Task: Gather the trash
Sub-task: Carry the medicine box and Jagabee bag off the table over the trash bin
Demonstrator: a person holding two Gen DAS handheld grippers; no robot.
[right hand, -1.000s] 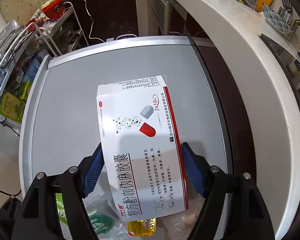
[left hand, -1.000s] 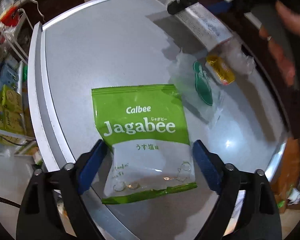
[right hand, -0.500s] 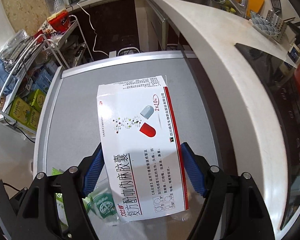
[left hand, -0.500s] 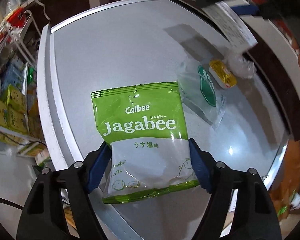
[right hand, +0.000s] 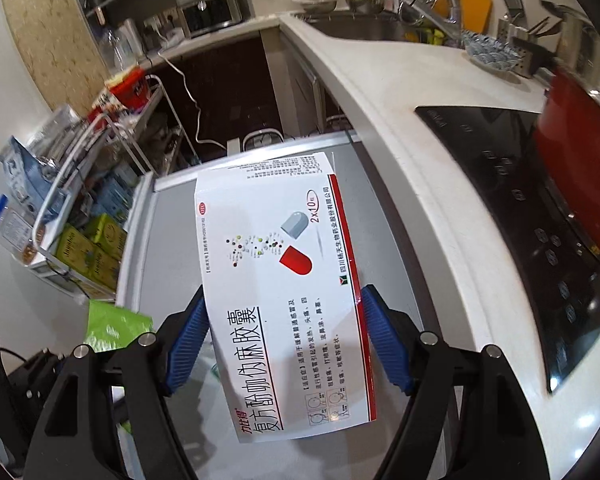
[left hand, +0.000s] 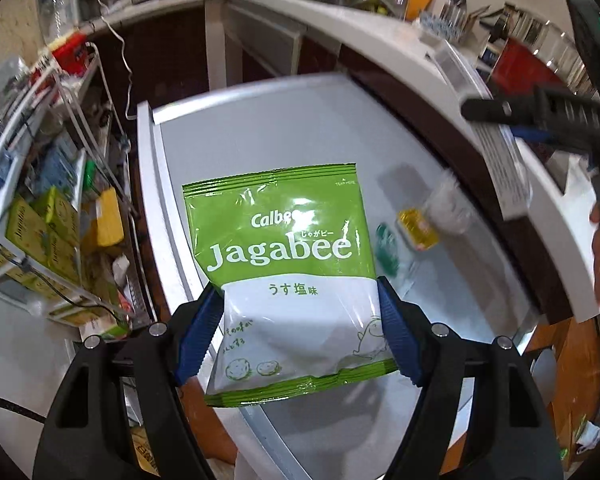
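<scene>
My left gripper (left hand: 300,320) is shut on a green and white Jagabee snack bag (left hand: 284,264) and holds it above the grey table (left hand: 260,136). My right gripper (right hand: 284,332) is shut on a white medicine box (right hand: 280,280) with a red stripe and holds it high over the same table (right hand: 168,248). In the left wrist view the right gripper and the box (left hand: 508,168) show at the right. A yellow packet (left hand: 418,230), a green-printed clear wrapper (left hand: 388,248) and a crumpled clear wrapper (left hand: 446,208) lie on the table. The snack bag also shows in the right wrist view (right hand: 112,324).
A white kitchen counter (right hand: 400,92) with a black cooktop (right hand: 540,208) and a sink runs along the table's right side. A wire rack (left hand: 40,184) with boxes and packets stands to the left. The floor shows below the table's left edge.
Both grippers have risen from the table. The left closed on the snack bag and lifted it off the surface. The right carried the medicine box higher.
</scene>
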